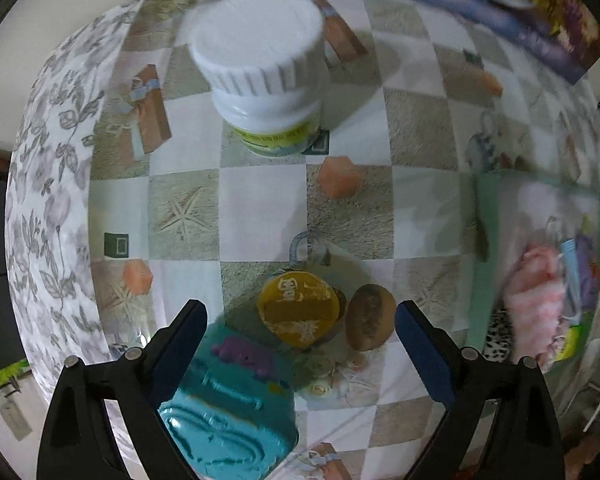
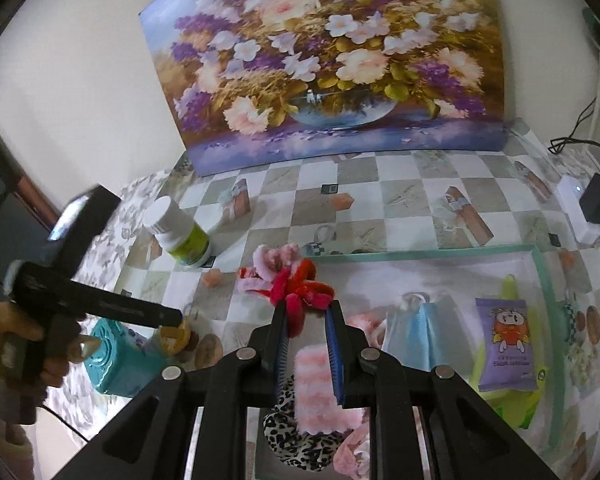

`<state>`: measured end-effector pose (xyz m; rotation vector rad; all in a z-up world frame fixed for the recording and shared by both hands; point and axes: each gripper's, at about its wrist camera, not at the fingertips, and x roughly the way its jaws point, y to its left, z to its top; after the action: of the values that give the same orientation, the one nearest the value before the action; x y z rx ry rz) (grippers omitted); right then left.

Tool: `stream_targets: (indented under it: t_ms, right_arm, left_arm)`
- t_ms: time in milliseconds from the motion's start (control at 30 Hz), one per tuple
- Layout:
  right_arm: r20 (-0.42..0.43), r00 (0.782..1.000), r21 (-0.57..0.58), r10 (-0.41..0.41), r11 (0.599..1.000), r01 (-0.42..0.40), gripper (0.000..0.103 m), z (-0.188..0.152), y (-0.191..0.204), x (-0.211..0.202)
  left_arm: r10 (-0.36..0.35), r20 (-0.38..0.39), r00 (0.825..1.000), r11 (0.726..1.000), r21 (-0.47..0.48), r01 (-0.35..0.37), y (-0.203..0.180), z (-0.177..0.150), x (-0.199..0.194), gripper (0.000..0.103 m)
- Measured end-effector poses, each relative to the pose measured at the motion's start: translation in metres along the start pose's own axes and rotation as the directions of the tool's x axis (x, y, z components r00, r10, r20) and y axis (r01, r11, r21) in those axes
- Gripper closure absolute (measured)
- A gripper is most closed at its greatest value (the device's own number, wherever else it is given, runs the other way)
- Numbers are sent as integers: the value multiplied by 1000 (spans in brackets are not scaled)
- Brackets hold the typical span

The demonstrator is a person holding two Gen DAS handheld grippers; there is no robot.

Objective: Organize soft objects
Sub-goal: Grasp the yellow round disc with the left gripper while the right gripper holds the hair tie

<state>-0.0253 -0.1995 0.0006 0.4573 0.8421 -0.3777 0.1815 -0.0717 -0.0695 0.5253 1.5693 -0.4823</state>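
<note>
- Our right tool (image 2: 307, 322) is clenched on a red and pink fuzzy toy (image 2: 290, 280), pinching one red strand while the rest sticks up past the tips.
- The toy hangs above the near edge of the green-rimmed tray (image 2: 420, 254), which already holds a pink striped cloth (image 2: 316, 388), a leopard-print piece (image 2: 296, 440), a blue pouch (image 2: 416, 332) and a purple packet (image 2: 504, 350).
- We judge the toy light, limp and squashy; a grip on one thick limb holds, though loose strands may snag on the pads.
- Our left tool (image 1: 300, 340) is released, jaws wide, pointing down over a yellow-capped jar (image 1: 298, 310) and a brown pebble-like thing (image 1: 370, 316) on the counter (image 1: 260, 200); blur makes that last one hard to name.
- A teal box (image 1: 228, 420) and a white bottle (image 1: 260, 68) look rigid, so probably not ours to sort.
</note>
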Motion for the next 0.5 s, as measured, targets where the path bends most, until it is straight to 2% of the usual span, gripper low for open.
stream_targets:
  t_ms: [67, 133, 433, 500]
  right_arm:
    - [-4, 1000, 6, 1, 1000, -1, 84, 0, -2, 1]
    - [-4, 1000, 12, 4, 1000, -4, 84, 0, -3, 1]
    - [2, 1000, 33, 10, 999, -11, 84, 2, -10, -2]
    - [1, 1000, 39, 12, 999, -12, 84, 3, -11, -2]
  left_arm:
    - [5, -16, 1000, 1000, 5, -5, -2, 3, 6, 18]
    - [23, -39, 999, 1000, 11, -22, -4, 5, 13, 23]
    - [100, -86, 991, 994, 44, -96, -14, 13, 36, 24]
    - [106, -93, 990, 994, 45, -102, -16, 12, 39, 31]
